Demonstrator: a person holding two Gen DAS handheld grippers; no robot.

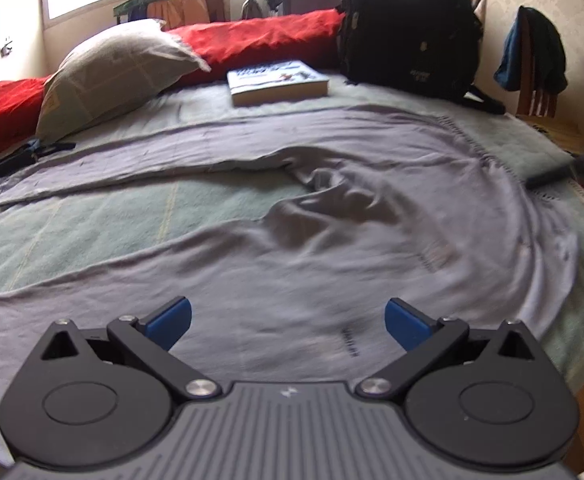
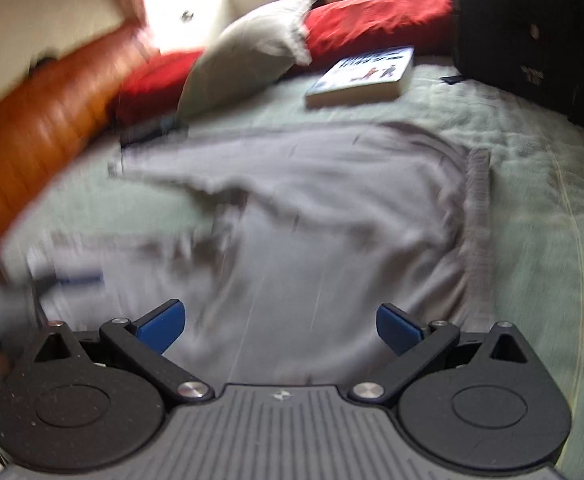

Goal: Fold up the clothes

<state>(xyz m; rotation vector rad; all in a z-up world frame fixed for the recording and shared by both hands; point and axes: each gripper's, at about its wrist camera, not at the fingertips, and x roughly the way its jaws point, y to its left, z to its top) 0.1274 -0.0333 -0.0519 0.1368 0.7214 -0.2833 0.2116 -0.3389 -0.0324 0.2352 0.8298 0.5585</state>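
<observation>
Grey trousers spread unfolded on bed (crotch rumpled); left gripper and right gripper spread apart, empty, above the near leg.

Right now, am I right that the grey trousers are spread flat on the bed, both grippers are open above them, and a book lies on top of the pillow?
Almost. The book lies on the bed cover beside the pillow, not on it; the left wrist view shows this. The grey trousers are spread out, and the left gripper and right gripper are open.
</observation>
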